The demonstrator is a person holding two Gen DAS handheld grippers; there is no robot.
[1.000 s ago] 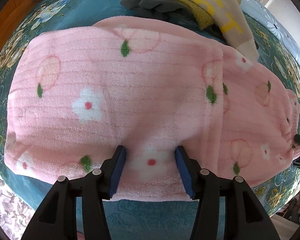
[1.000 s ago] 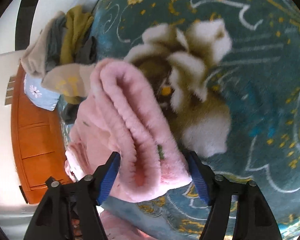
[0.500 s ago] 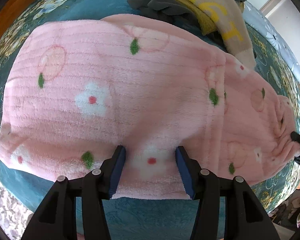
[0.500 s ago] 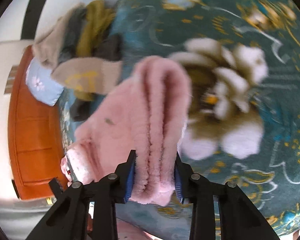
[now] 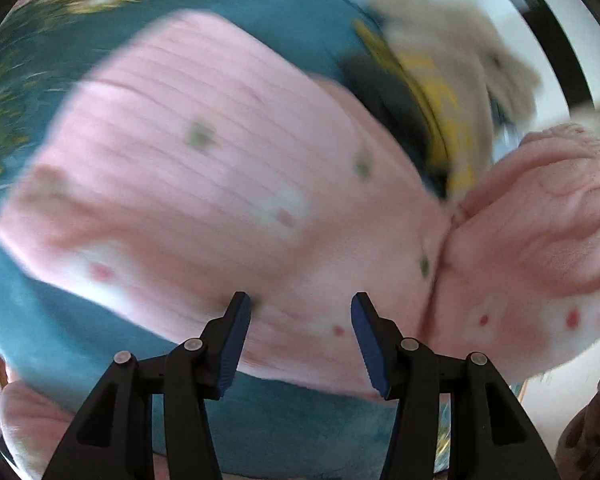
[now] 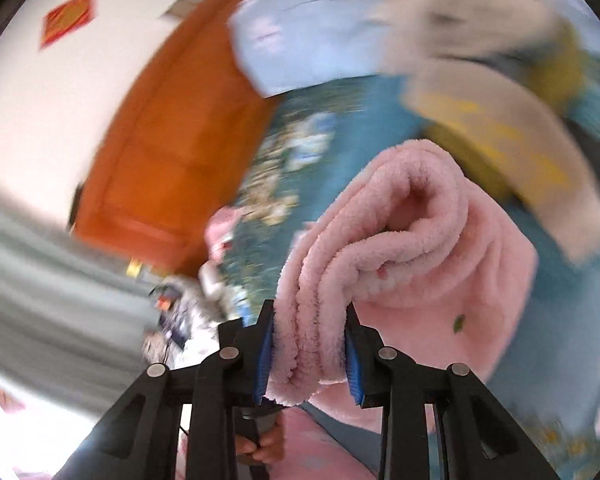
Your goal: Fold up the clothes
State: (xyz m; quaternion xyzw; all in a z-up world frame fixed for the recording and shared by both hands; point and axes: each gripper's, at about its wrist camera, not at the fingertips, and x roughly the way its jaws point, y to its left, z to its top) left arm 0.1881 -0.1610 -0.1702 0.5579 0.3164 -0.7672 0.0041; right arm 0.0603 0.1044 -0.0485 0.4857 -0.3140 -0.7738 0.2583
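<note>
We see the right tongs [image 6: 310, 344], its jaws having just closed, pinching a bunched fold of the pink fleece garment [image 6: 384, 240] above the teal bedspread [image 6: 340, 120]. The left tongs [image 5: 300, 320] hang half open, gripping nothing, over the garment [image 5: 220, 184] spread ahead of them.

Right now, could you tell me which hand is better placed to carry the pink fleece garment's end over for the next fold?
Right. The right tongs are clamped on the bunched end of the pink fleece garment, lifted above the teal bedspread. The left tongs stand open with nothing held, so they would need a fresh grasp.
</note>
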